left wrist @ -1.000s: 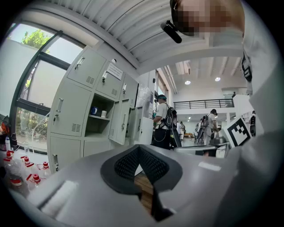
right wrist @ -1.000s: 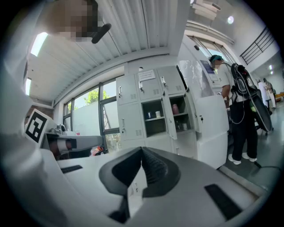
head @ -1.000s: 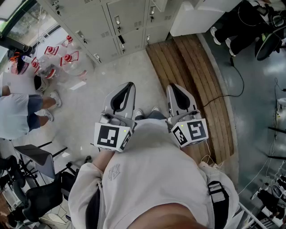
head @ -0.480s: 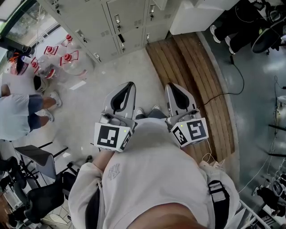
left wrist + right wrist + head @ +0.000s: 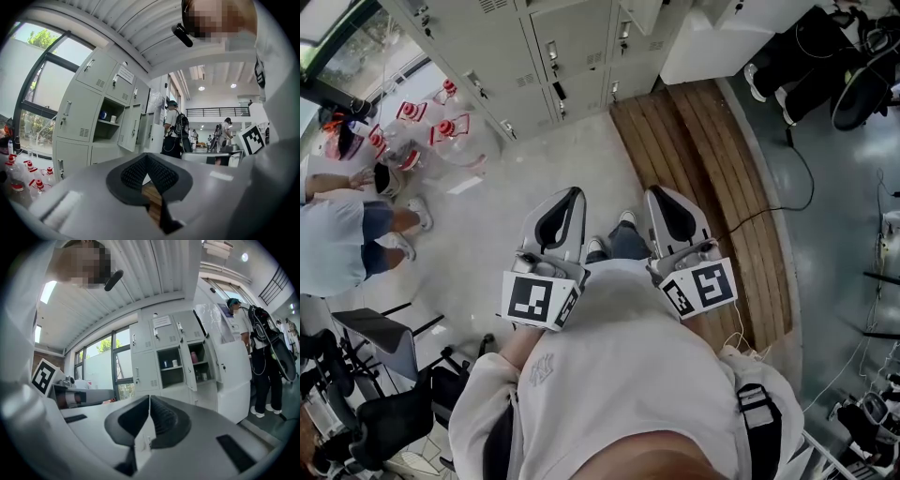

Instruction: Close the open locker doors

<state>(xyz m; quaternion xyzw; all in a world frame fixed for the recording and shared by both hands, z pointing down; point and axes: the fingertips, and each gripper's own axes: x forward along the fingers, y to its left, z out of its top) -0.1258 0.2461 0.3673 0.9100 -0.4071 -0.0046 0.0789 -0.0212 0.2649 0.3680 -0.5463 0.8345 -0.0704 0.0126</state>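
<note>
Grey lockers (image 5: pixel 553 56) line the top of the head view, a few steps ahead of me. In the right gripper view two compartments stand open (image 5: pixel 171 365), their doors (image 5: pixel 190 366) swung out, small items on the shelves. The left gripper view has one open compartment (image 5: pixel 108 123) with cups inside and its door (image 5: pixel 132 127) ajar. My left gripper (image 5: pixel 555 220) and right gripper (image 5: pixel 666 214) are held side by side near my chest, far from the lockers. Both are shut with nothing in them, left (image 5: pixel 146 157) and right (image 5: pixel 149 399).
A person in a light shirt (image 5: pixel 337 239) bends at the left near several water jugs (image 5: pixel 441 131). A wooden platform (image 5: pixel 703 159) runs along the right with a black cable (image 5: pixel 787 187) beside it. Black chairs (image 5: pixel 384 412) are at lower left. People (image 5: pixel 174 133) stand beyond the lockers.
Both grippers sit slightly lower in the head view and more of the lockers shows at the top. The person at left has reached toward the jugs.
</note>
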